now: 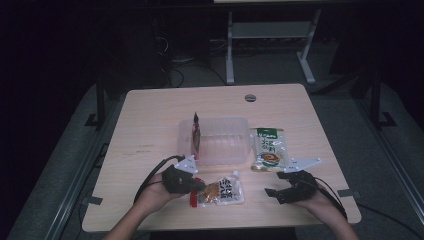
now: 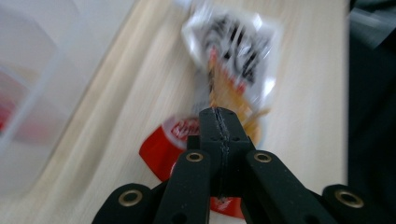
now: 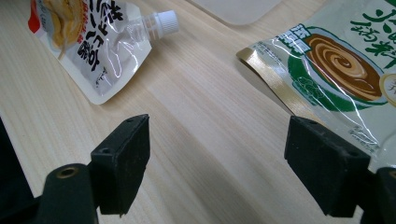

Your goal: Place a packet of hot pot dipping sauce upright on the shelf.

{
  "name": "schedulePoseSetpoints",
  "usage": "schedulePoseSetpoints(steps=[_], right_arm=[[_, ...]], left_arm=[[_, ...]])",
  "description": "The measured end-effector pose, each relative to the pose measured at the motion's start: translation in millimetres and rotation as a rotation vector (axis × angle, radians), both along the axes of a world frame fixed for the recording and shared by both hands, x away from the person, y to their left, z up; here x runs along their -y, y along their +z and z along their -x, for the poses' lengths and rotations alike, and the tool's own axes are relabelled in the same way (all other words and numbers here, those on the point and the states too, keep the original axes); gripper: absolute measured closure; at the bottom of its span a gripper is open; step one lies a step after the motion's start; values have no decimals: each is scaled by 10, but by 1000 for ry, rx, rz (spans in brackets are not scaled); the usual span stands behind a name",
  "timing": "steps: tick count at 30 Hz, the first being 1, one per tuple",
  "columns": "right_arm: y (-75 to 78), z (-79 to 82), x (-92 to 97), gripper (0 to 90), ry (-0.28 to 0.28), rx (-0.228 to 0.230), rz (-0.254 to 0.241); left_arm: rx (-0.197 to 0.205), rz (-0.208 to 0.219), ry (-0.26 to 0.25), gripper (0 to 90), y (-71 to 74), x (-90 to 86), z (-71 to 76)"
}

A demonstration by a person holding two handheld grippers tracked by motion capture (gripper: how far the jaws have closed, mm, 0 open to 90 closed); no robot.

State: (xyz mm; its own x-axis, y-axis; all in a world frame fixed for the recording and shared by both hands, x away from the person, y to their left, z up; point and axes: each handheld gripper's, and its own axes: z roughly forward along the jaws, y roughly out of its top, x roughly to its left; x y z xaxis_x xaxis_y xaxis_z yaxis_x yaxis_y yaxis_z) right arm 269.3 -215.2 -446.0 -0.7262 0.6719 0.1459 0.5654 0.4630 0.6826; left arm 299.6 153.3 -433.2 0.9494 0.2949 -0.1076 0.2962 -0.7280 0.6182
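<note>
Honestly, my left fingers [image 2: 218, 122], pinched thinly on the spouted pouch [image 1: 223, 190], may slip off; right fingers [image 3: 236, 161] gape wide at three o'clock.

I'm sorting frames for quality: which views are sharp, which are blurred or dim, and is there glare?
High view: dim, with a dark room around the table. Left gripper view: motion-blurred, the spouted pouch and clear container smeared, the left hand-held gripper itself sharp. Right gripper view: bright and sharp, with glare streaks on the green pouch.
</note>
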Motion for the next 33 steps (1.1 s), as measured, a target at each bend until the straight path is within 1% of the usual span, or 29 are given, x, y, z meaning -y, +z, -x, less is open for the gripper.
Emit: schedulePoseSetpoints(steps=[2,4,6,7,8,11,12,14,16,17,18,19,20,21,25,27,29,33], right_arm=[[0,3,-3,219,-1,-4,-1],[-4,3,-6,219,-5,-15,-7],[-4,-5,-17,219,-10,-35,-17],[1,-10,-26,219,-5,-40,-16],[1,-12,-41,219,-5,-38,-20],[14,-19,-99,227,-1,-55,-33],[16,-29,-127,231,0,-60,-34],[21,-48,-200,241,12,-87,-47],[24,-71,-277,281,27,-96,-61],[30,-82,-326,295,36,-110,-73],[26,-94,-355,303,47,-108,-76],[26,-105,-398,313,50,-124,-83],[19,-127,-439,314,61,-134,-84],[15,-145,-485,317,69,-153,-82],[-27,-206,-665,327,100,-195,-92],[-50,-244,-731,338,117,-208,-101],[-62,-280,-788,351,127,-228,-100],[-105,-353,-911,382,147,-254,-103]], left_arm=[[-6,0,8,897,-18,1,-12],[6,-13,12,898,-34,-3,-19],[1,-20,19,897,-51,-16,-29],[4,-28,18,898,-56,-25,-39],[-1,-28,26,898,-60,-30,-39],[-6,-42,34,898,-79,-38,-50],[-5,-42,36,898,-87,-38,-49],[-11,-43,42,898,-101,-42,-55],[-16,-46,45,899,-120,-51,-68],[-20,-47,48,899,-126,-51,-72],[-24,-46,53,899,-133,-51,-74],[-20,-41,56,899,-145,-49,-78],[-15,-54,52,899,-146,-49,-83],[-16,-56,52,899,-151,-48,-84],[-23,-58,59,899,-165,-49,-86],[-27,-61,58,899,-167,-49,-90],[-28,-58,58,900,-173,-50,-95],[-29,-58,60,899,-179,-50,-96]])
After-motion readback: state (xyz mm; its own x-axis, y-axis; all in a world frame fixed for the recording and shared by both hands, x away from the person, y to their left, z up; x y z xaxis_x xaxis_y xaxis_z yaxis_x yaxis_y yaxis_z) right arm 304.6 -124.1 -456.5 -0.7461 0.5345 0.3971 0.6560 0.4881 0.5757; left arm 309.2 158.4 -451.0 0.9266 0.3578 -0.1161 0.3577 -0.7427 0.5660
